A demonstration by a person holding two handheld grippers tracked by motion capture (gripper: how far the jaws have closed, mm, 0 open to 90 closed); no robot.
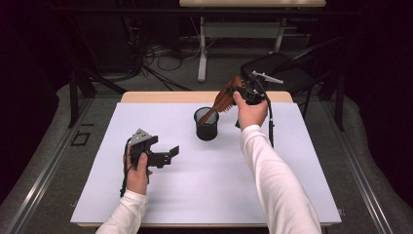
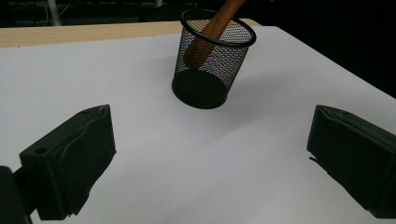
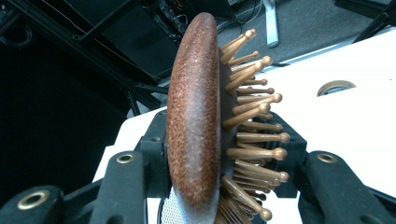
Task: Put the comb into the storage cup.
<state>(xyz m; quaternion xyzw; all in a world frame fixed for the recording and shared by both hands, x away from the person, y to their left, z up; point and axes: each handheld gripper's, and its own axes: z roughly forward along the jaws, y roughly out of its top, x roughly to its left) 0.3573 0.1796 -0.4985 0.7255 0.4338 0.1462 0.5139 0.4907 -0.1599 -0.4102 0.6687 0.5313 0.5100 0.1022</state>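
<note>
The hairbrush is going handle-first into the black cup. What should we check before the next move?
1. Right gripper holds the wooden hairbrush firmly: ok, the jaws clamp its head from both sides.
2. Handle inside the mesh pen cup: ok, the handle end is past the rim and leans on the wall.
3. Handle touching the cup's bottom: cannot tell, the mesh blurs it.
4. Cup standing upright on the white table: ok.
5. Left gripper out of the way: ok, it is open, holds nothing and stays apart from the cup.
</note>
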